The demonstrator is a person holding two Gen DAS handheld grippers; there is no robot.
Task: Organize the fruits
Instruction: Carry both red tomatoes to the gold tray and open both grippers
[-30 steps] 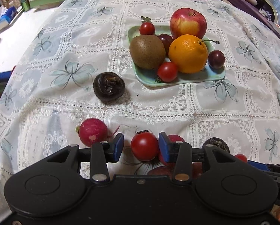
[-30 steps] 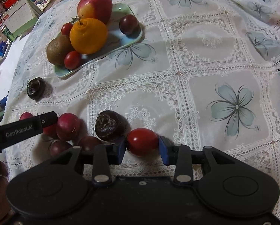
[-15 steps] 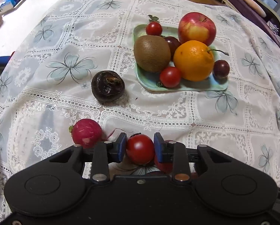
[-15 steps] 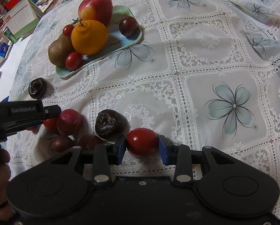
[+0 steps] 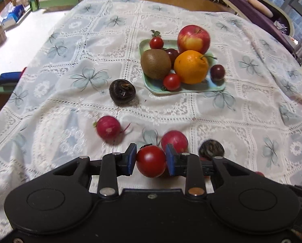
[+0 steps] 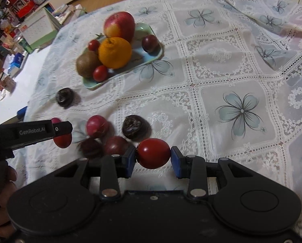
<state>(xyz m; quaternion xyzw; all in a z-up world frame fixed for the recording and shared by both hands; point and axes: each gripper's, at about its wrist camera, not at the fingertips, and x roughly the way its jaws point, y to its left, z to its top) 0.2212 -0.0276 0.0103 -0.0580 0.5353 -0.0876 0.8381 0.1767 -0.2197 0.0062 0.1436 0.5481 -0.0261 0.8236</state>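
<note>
My left gripper [image 5: 151, 159] is shut on a red cherry tomato [image 5: 151, 162] and holds it above the cloth. My right gripper [image 6: 153, 157] is shut on another red cherry tomato [image 6: 153, 153], also lifted. A pale green plate [image 5: 203, 87] ahead holds an apple [image 5: 193, 36], an orange [image 5: 191, 66], a kiwi [image 5: 155, 63], small tomatoes and dark plums. It also shows in the right wrist view [image 6: 149, 58]. Loose on the cloth lie pink radishes [image 5: 108, 127], [image 6: 96, 126] and dark wrinkled fruits [image 5: 122, 90], [image 6: 135, 127].
A lace tablecloth [image 5: 242, 111] with blue flowers covers the surface. A white table [image 5: 19, 46] with boxes and jars stands at the left. The left gripper's body [image 6: 31, 132] and the hand holding it show at the left of the right wrist view.
My left gripper closed on the tomato and lifted it off the cloth. My right gripper, holding its tomato throughout, has risen a little.
</note>
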